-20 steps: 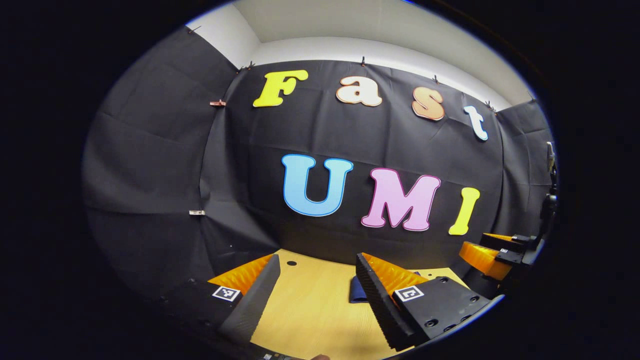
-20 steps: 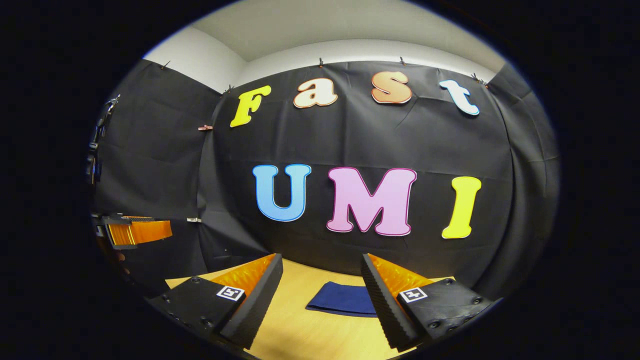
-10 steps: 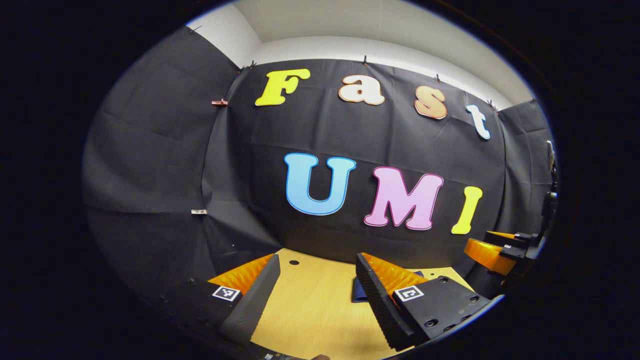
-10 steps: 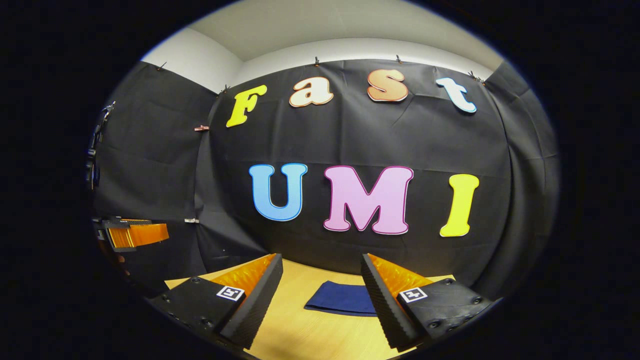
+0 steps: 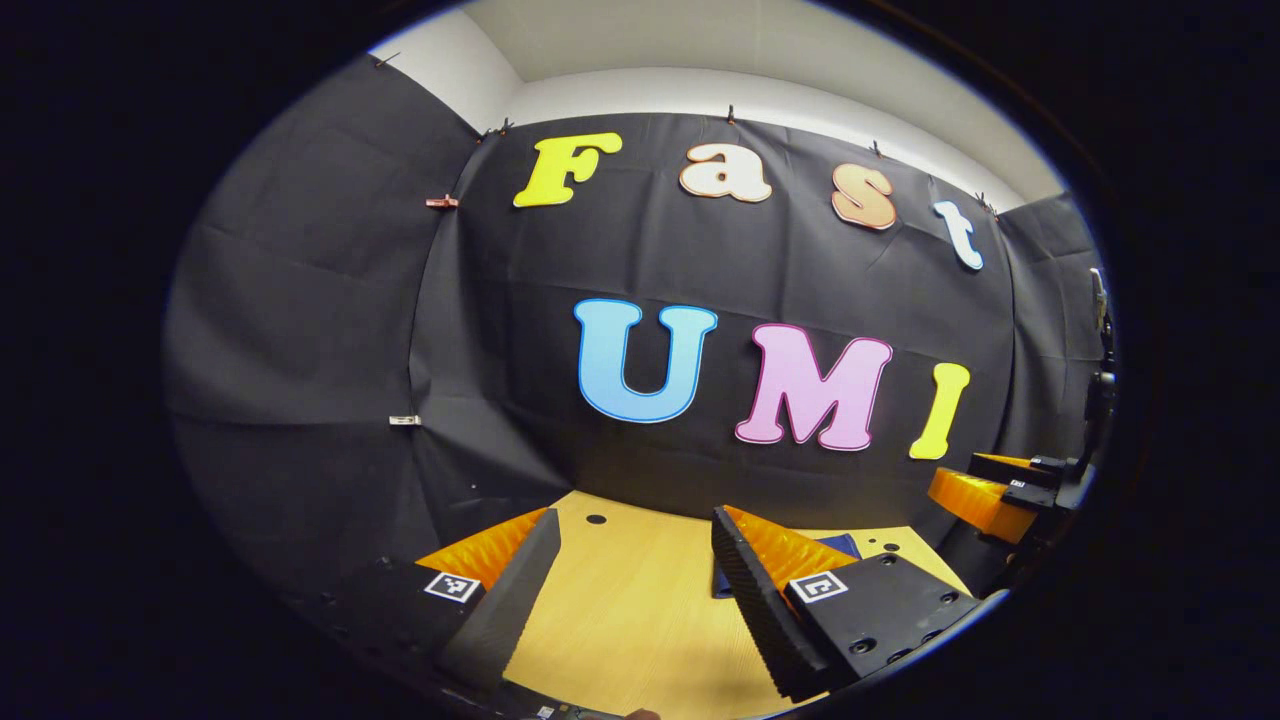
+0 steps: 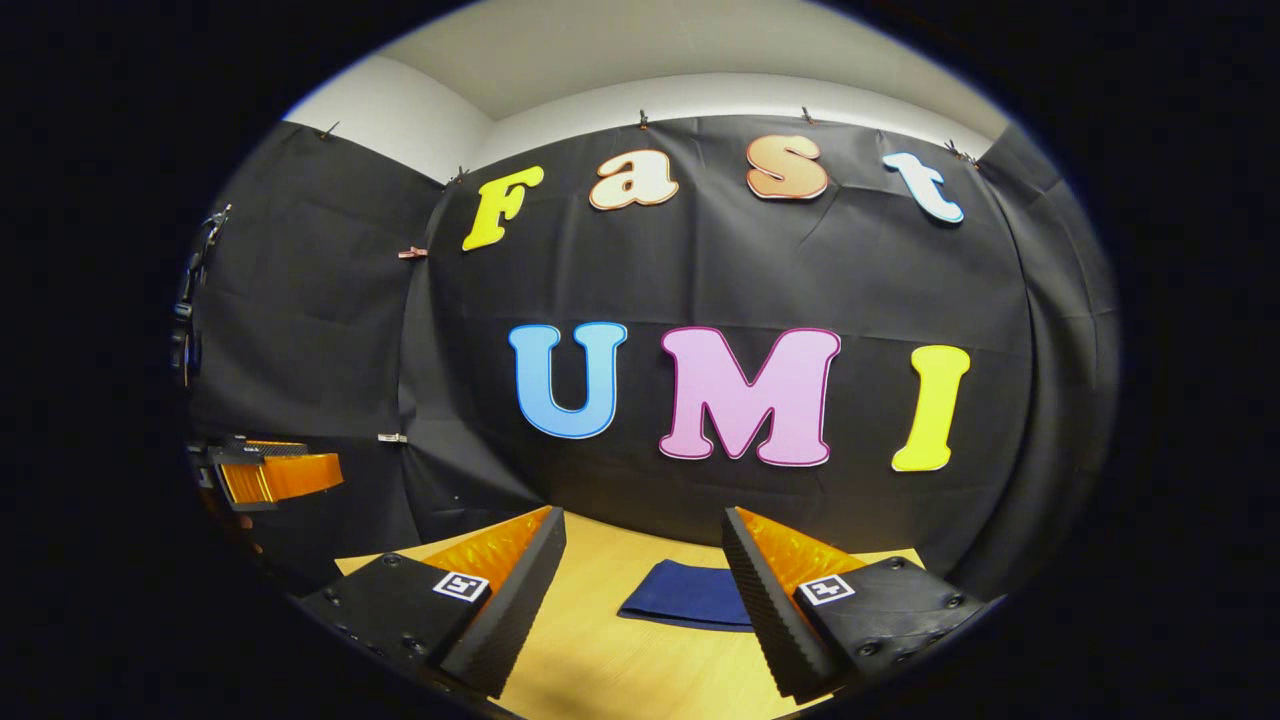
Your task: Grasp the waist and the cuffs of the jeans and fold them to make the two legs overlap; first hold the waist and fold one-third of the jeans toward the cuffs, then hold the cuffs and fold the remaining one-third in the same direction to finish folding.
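- Left tool (image 5: 630,580): released, fingers spread wide with nothing between them, held above the desk (image 5: 630,620).
- Right tool (image 6: 640,590): also released, wide gap, nothing gripped, above the desk (image 6: 600,660).
- Right tool also seen in the left gripper view, far right edge (image 5: 985,495): orange finger with black mount, well apart from the left tool.
- Left tool also seen in the right gripper view, far left edge (image 6: 270,475): orange finger, held level.
- Jeans (image 6: 690,595): dark blue, already folded into a flat compact rectangle, lying on the desk toward the far edge, near the wall. In the right gripper view they sit ahead in the gap, partly behind the right-hand finger.
- Jeans (image 5: 835,545) in the left gripper view: mostly hidden behind the right-hand finger, only a blue sliver at its edges.
- No tool touches the jeans.
- Desk: light wood grain; a small dark hole (image 5: 596,519) near the far edge.
- Room: black cloth wall (image 6: 700,270) behind and at both sides, clipped along the top; white wall and ceiling above.
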`<state>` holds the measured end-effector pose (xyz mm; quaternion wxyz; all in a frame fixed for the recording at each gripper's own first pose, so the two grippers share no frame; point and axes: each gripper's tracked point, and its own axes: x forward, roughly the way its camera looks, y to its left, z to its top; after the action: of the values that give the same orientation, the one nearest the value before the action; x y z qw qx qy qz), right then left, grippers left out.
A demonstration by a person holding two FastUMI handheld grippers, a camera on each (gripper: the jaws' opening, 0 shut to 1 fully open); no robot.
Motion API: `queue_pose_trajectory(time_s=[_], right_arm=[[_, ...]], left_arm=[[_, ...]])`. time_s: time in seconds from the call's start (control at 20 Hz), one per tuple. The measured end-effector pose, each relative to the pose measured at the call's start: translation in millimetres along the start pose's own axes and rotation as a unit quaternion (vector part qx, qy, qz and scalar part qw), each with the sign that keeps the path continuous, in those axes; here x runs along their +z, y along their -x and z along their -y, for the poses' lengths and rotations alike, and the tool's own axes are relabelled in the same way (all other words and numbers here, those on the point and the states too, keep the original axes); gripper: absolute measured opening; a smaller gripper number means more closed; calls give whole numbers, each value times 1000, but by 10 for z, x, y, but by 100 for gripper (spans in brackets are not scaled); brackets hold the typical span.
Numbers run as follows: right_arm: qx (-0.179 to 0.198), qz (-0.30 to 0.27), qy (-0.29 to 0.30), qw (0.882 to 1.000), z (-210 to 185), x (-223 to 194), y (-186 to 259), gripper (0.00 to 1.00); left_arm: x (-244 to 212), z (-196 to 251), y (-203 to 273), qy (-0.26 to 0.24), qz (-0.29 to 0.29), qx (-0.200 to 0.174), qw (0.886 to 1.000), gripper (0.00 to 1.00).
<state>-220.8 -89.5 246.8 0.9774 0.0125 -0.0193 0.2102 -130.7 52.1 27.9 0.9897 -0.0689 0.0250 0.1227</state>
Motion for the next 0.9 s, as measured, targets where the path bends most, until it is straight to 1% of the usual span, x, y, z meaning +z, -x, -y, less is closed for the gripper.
queue_pose_trajectory(time_s=[0.45,0.9], right_arm=[[-1,0,-2,1000,-2,-15,-31,96],[13,-5,-2,1000,-72,-45,-71,96]], left_arm=[[-12,-3,1,-5,-3,1,1000,96],[-16,-41,25,-9,-6,8,1000,96]])
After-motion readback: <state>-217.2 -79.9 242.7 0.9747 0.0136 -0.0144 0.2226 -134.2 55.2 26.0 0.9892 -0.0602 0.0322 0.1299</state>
